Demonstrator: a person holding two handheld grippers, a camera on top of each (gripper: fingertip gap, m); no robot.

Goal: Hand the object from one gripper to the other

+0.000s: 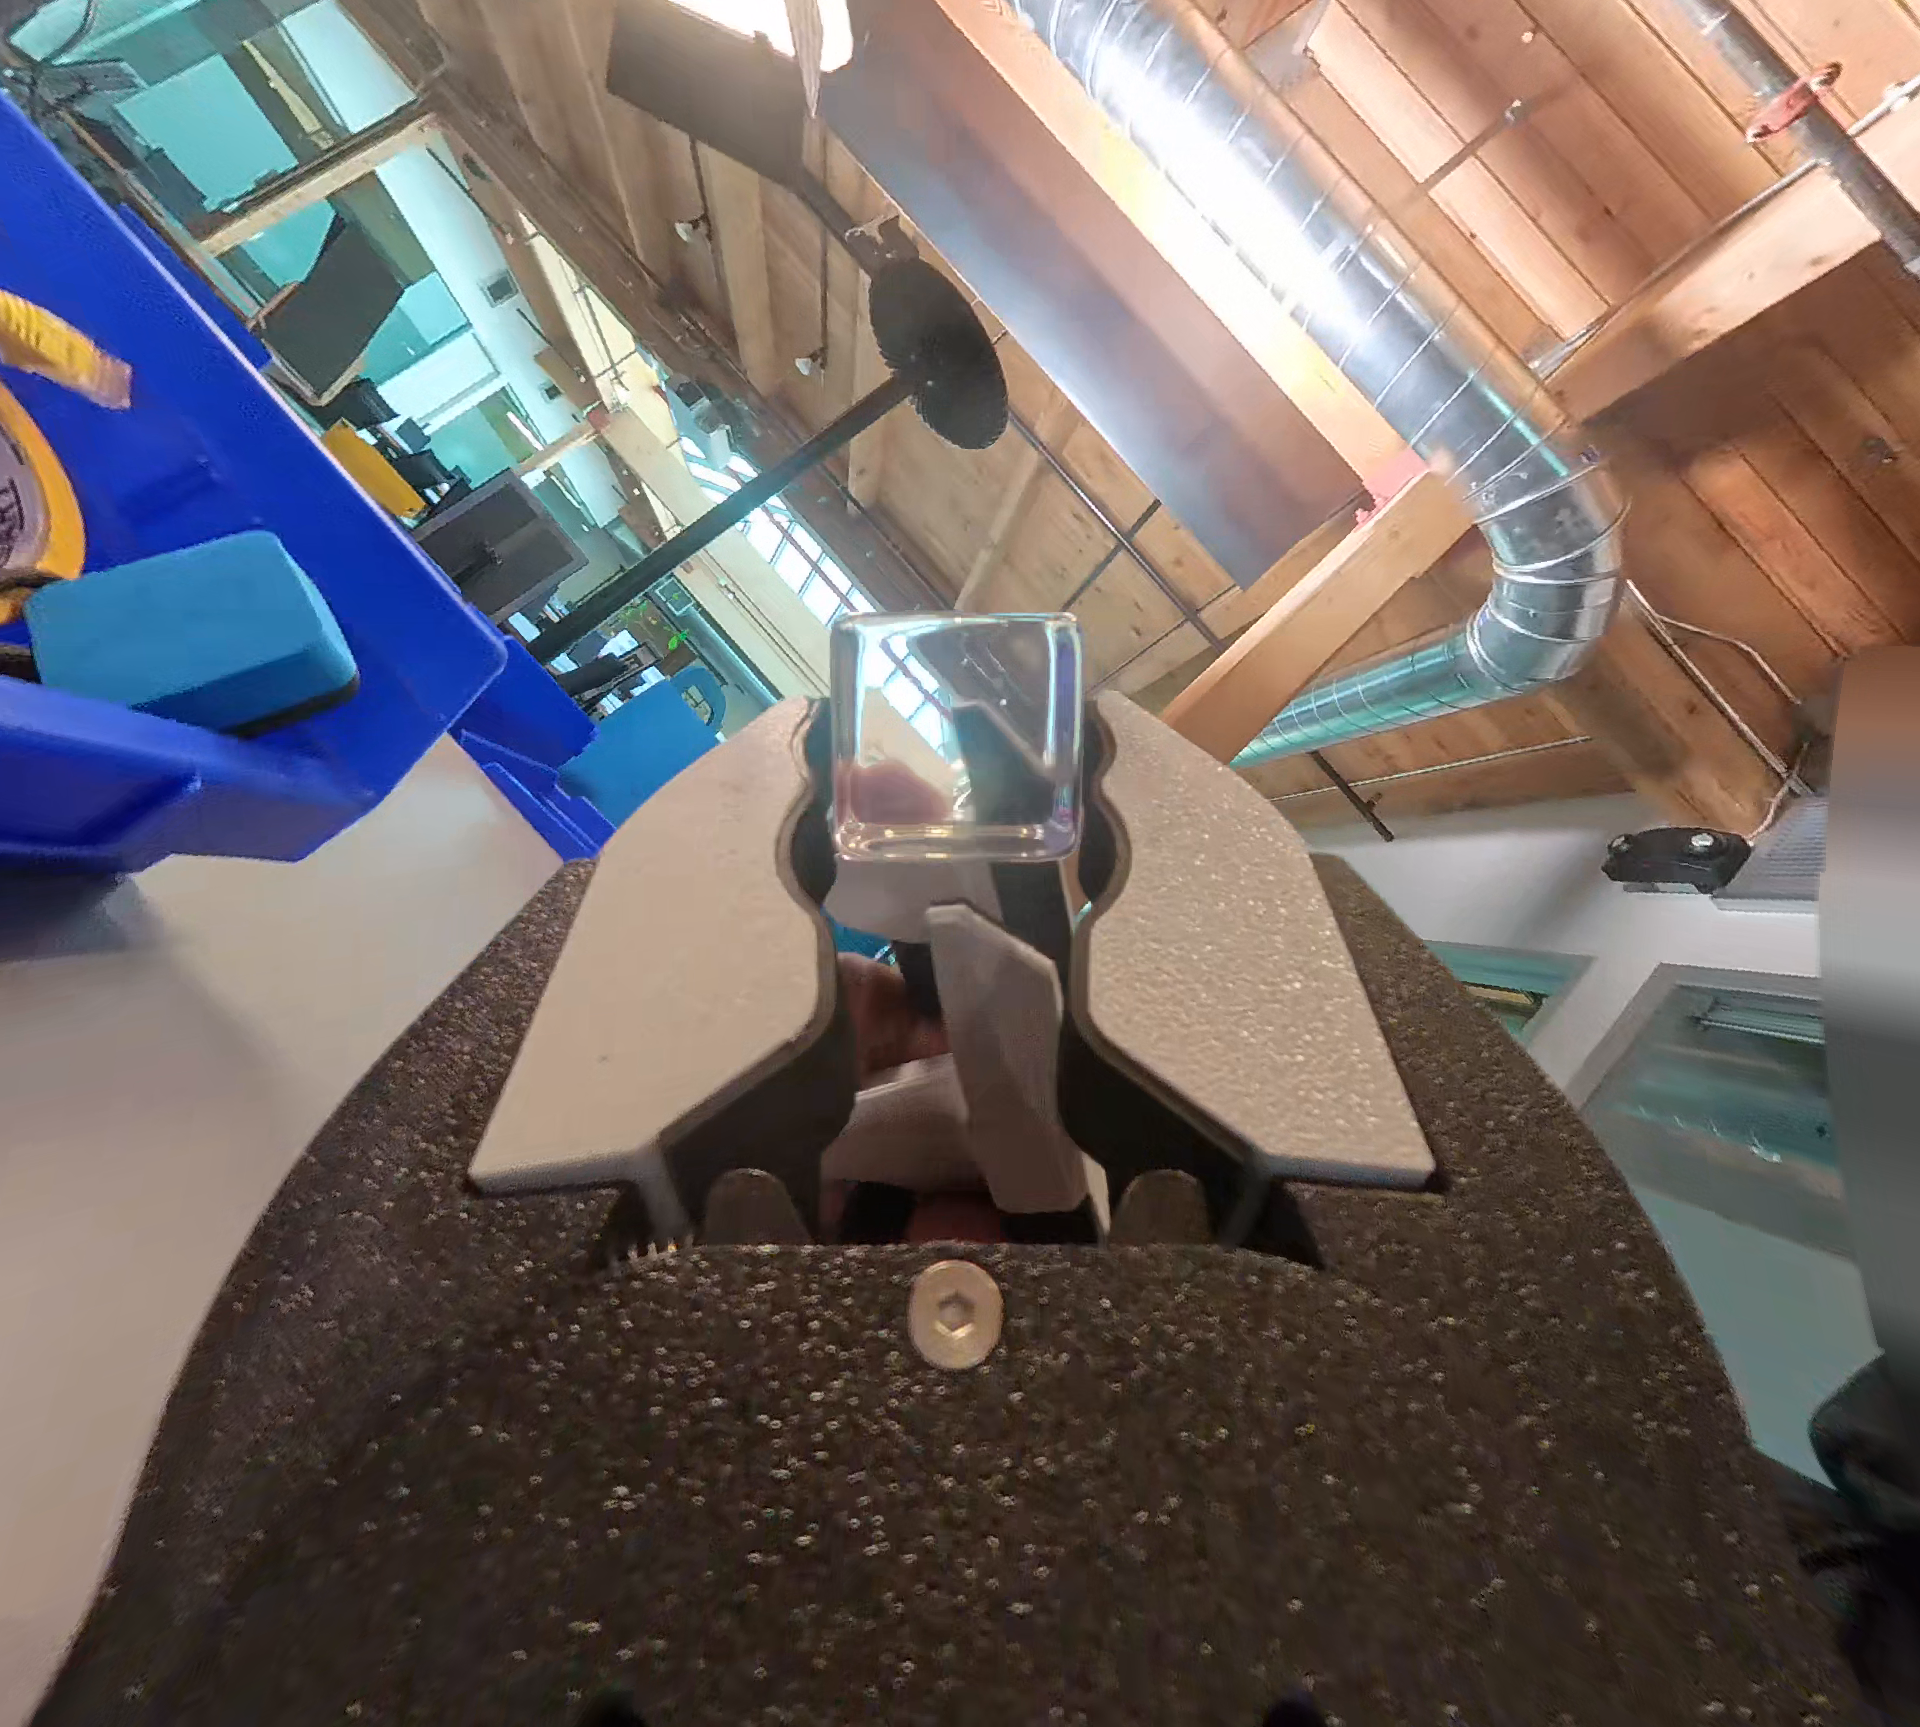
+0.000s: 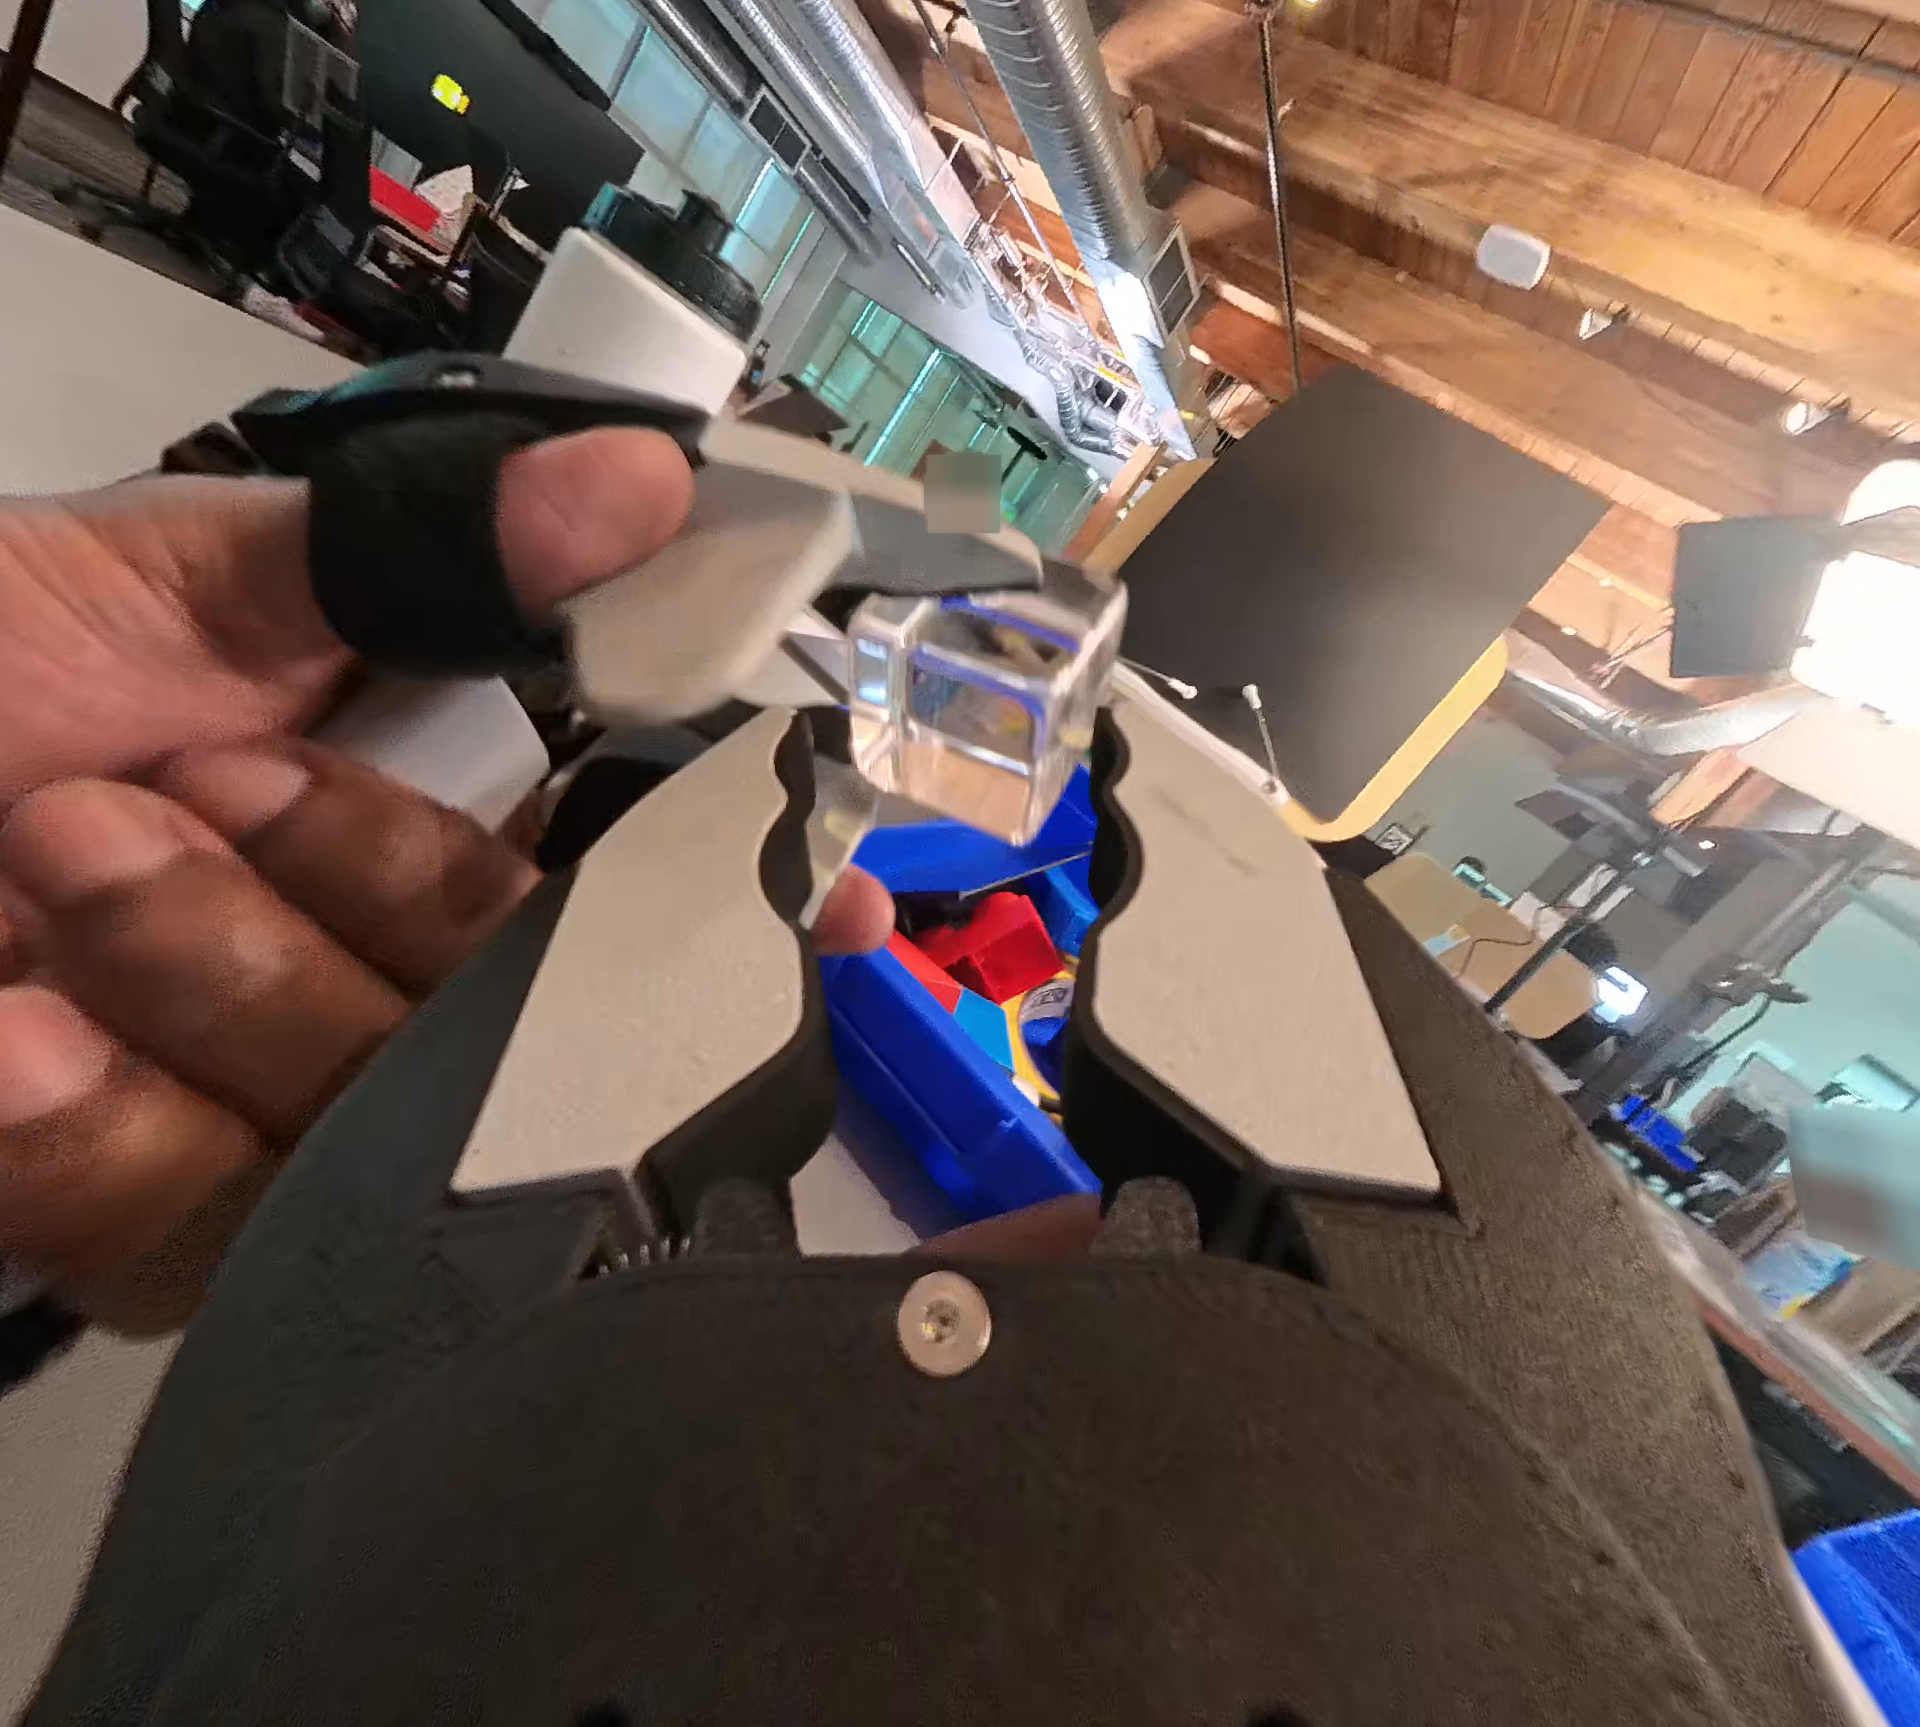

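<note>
A clear glass-like cube (image 1: 956, 737) sits clamped between the fingertips of my left gripper (image 1: 956, 742), which is shut on it and holds it up in the air. In the right wrist view the cube (image 2: 987, 711) lies between the tips of my right gripper (image 2: 945, 742), whose jaws stand open around it with a gap on the left side. The left gripper's grey fingers (image 2: 727, 576) reach in from the left, above and below the cube, held by a person's hand (image 2: 208, 742). One right gripper finger (image 1: 997, 1054) shows behind the cube in the left wrist view.
A blue bin (image 1: 260, 430) holding a blue block (image 1: 187, 638) stands on the white table at the left. In the right wrist view the blue bin (image 2: 935, 1106) with a red block (image 2: 987, 950) lies below the grippers. Another blue bin (image 2: 1870, 1594) is at the lower right. My left and right fingertips are right by each other.
</note>
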